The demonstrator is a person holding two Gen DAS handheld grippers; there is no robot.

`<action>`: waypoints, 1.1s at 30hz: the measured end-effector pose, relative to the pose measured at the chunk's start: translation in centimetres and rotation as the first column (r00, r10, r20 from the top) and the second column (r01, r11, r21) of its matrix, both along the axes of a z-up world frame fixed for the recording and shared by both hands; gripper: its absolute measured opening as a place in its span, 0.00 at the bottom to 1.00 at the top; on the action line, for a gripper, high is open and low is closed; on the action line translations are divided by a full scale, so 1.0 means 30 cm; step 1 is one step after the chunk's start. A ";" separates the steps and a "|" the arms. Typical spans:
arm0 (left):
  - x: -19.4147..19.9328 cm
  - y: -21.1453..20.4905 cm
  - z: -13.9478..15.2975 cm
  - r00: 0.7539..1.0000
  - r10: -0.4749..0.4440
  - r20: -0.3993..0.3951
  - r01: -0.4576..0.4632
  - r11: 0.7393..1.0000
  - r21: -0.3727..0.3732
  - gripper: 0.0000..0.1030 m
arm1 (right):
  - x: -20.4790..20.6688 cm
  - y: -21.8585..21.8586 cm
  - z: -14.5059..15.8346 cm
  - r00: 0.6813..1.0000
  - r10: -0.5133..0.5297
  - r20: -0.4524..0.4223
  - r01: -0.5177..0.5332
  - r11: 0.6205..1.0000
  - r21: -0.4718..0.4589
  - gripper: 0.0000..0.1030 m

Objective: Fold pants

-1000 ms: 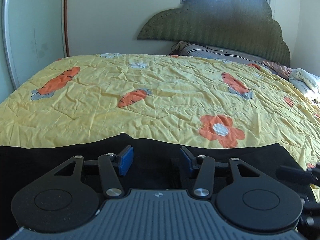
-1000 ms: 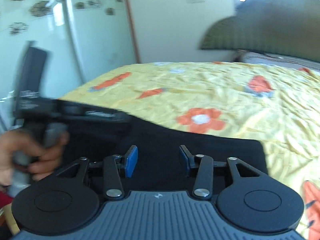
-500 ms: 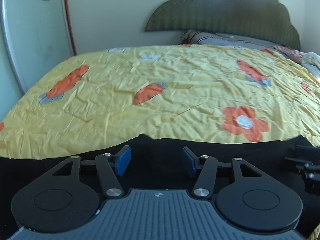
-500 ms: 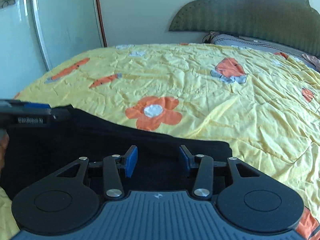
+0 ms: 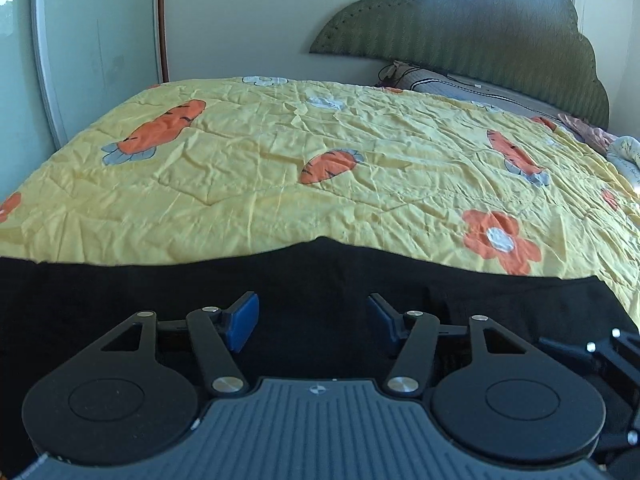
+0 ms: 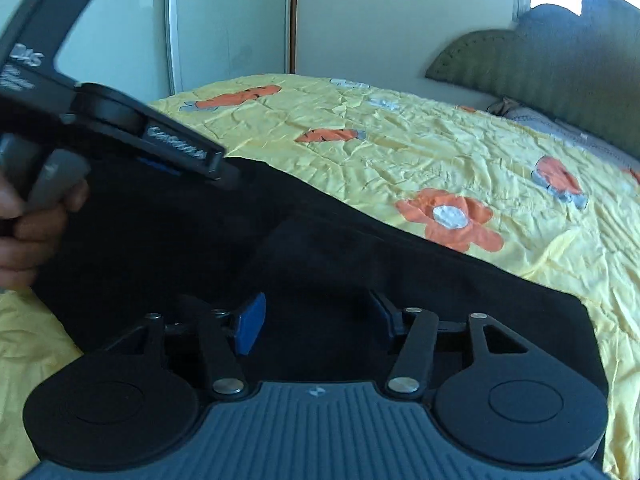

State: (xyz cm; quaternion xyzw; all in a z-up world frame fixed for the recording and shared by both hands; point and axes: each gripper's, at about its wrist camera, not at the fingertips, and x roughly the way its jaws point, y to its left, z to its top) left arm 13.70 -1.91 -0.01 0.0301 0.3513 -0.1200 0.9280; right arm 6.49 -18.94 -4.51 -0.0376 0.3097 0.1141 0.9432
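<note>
Black pants (image 5: pixel 328 276) lie flat along the near edge of a bed with a yellow carrot-and-flower quilt (image 5: pixel 320 168). My left gripper (image 5: pixel 312 320) hovers over the dark cloth, its blue-padded jaws opening with nothing pinched between them. In the right wrist view the same pants (image 6: pixel 340 264) spread across the lower half of the frame. My right gripper (image 6: pixel 316 320) is above them, jaws opening, no cloth caught between the pads. The left gripper (image 6: pixel 216 168) also shows there at upper left, held by a hand (image 6: pixel 28 224), its tip near the pants' far edge.
A green scalloped headboard (image 5: pixel 480 36) and pillows (image 5: pixel 460 84) stand at the bed's far end. A pale sliding wardrobe door (image 5: pixel 96 48) runs along the left side. Part of the right gripper's black frame (image 5: pixel 592 352) shows at the lower right of the left wrist view.
Both grippers' jaws have spread wider. The left gripper's view swung left over the pants. The right gripper rolled and swung back left, bringing the hand and left gripper back into its view.
</note>
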 end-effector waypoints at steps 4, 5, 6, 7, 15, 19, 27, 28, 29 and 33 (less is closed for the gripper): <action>-0.116 0.052 -0.046 1.000 -0.026 0.005 0.025 0.997 0.075 0.65 | -0.038 0.018 0.041 1.000 0.012 0.007 -0.012 0.999 0.041 0.57; -0.130 0.055 -0.072 0.999 -0.045 -0.002 0.045 0.994 0.105 0.67 | -0.050 0.031 0.041 0.999 0.037 0.005 -0.037 0.998 0.046 0.57; -0.152 0.059 -0.094 0.997 -0.061 0.037 0.056 0.991 0.122 0.69 | -0.057 0.047 0.032 0.999 0.051 -0.003 -0.051 0.998 0.030 0.57; -0.172 0.059 -0.098 0.996 -0.061 0.067 0.051 0.988 0.145 0.71 | -0.062 0.063 0.014 0.999 0.050 -0.005 -0.050 0.999 -0.001 0.57; -0.217 0.075 -0.087 0.997 -0.009 0.079 -0.005 0.984 0.177 0.78 | -0.077 0.046 0.031 0.999 0.048 -0.021 -0.045 0.994 0.100 0.58; -0.269 0.099 -0.070 0.993 -0.043 0.110 0.026 0.988 0.151 0.77 | -0.082 0.058 0.026 0.998 0.049 -0.026 -0.047 0.994 0.096 0.59; -0.216 0.251 -0.057 0.987 0.124 0.107 -0.140 0.977 0.163 0.78 | -0.061 0.131 0.043 0.996 0.093 -0.018 -0.092 0.994 0.066 0.59; -0.213 0.261 -0.070 0.986 0.134 0.096 -0.148 0.976 0.159 0.79 | -0.053 0.144 0.022 0.995 0.095 -0.034 -0.093 0.994 0.049 0.59; -0.222 0.262 -0.076 0.984 0.137 0.111 -0.154 0.975 0.159 0.79 | -0.058 0.156 0.006 0.996 0.090 -0.015 -0.089 0.996 0.028 0.61; -0.244 0.234 -0.088 0.979 0.145 0.146 -0.173 0.964 0.203 0.81 | -0.071 0.169 0.001 0.997 0.073 0.003 -0.073 0.997 0.007 0.63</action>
